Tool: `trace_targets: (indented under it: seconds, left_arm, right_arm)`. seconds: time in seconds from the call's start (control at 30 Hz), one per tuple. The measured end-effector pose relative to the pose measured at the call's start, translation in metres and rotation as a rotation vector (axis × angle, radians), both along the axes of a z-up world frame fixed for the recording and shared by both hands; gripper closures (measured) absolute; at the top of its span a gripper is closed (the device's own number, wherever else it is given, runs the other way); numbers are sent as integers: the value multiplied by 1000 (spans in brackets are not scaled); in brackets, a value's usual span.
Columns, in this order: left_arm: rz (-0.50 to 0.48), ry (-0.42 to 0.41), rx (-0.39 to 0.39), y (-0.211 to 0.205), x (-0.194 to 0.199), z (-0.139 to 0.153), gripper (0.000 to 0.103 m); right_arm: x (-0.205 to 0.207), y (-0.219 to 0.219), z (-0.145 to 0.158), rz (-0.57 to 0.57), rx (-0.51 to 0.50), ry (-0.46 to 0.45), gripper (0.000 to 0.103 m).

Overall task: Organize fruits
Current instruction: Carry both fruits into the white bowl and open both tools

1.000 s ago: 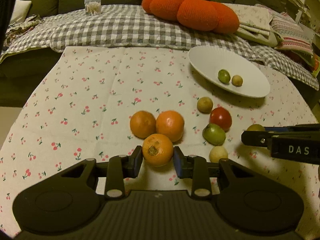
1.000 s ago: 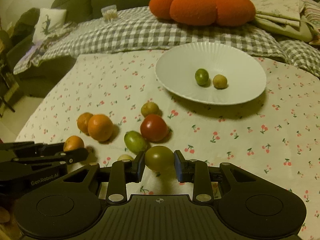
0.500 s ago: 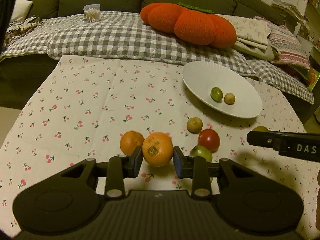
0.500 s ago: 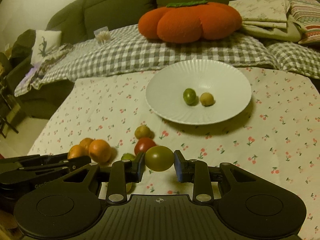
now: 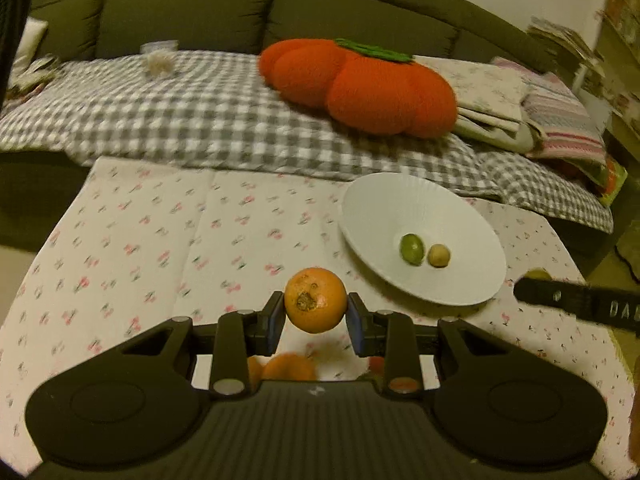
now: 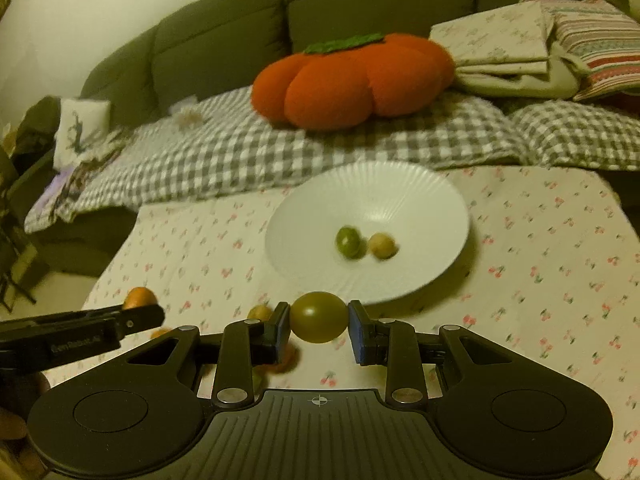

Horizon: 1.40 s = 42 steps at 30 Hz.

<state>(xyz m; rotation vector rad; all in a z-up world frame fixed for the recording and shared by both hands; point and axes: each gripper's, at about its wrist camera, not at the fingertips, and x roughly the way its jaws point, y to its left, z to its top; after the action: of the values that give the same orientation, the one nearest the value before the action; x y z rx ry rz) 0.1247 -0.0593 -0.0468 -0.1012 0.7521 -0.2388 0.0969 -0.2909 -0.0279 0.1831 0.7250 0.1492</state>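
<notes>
- The left gripper (image 5: 315,316) has its fingers (image 5: 275,320) closed against both sides of a round orange (image 5: 315,300), which hangs clear above the table (image 5: 160,240); its dimpled peel carries a rough brown scar on the side facing the camera.
- The right gripper (image 6: 319,326) pinches a smooth, glossy olive-green tomato (image 6: 318,317) between its blue-padded fingers (image 6: 359,336), lifted just in front of the near rim of the plate.
- The plate (image 6: 400,200) is white, shallow and round, with fine ribs running out to its rim.
- Inside the plate, near its centre, lie a small shiny green fruit (image 6: 347,241) and a small matte tan fruit (image 6: 382,245), just beside each other.
- The table is covered by a soft pale cloth printed with small red cherries.
- Left of the plate, low behind the right gripper, more orange fruit (image 6: 140,297) rests on the cloth, partly hidden and blurred.
- Beyond the plate, a plush orange pumpkin-shaped cushion (image 5: 360,86) with lobed sides and a green top sits on a grey-and-white checked blanket (image 5: 180,120).
</notes>
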Motion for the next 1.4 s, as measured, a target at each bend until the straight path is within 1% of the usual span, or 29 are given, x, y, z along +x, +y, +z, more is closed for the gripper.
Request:
trace_targets:
  seconds: [0.17, 0.33, 0.5, 0.63, 0.77, 0.97, 1.13, 1.3, 1.37, 1.4]
  left_arm:
    - [-70, 22, -12, -33, 22, -10, 72]
    - [-131, 3, -10, -66, 39, -16, 72]
    - [-177, -22, 17, -88, 53, -20, 72]
    - [-196, -18, 33, -97, 62, -28, 72]
    - [-220, -19, 67, -106, 67, -37, 72]
    - [-218, -10, 80, -108, 72, -44, 72]
    - [-224, -28, 104, -111, 72, -46, 72]
    - [-228, -41, 126, -114, 70, -47, 71]
    - [-230, -42, 128, -114, 69, -47, 69]
    - [-232, -42, 128, -114, 68, -47, 62]
  right_arm:
    - [14, -18, 4, -32, 9, -3, 74]
    - [30, -28, -3, -63, -10, 22, 74]
    - [48, -36, -12, -80, -30, 39, 74]
    - [63, -39, -19, -77, -48, 48, 74]
    - [75, -35, -28, -61, -70, 64, 74]
    - [84, -30, -37, -36, -107, 73, 74]
    - [88, -27, -41, -28, -133, 77, 74]
    - [91, -29, -43, -28, -134, 78, 74]
    - [91, -29, -44, -26, -133, 77, 73]
    - [91, -28, -43, -25, -135, 76, 73]
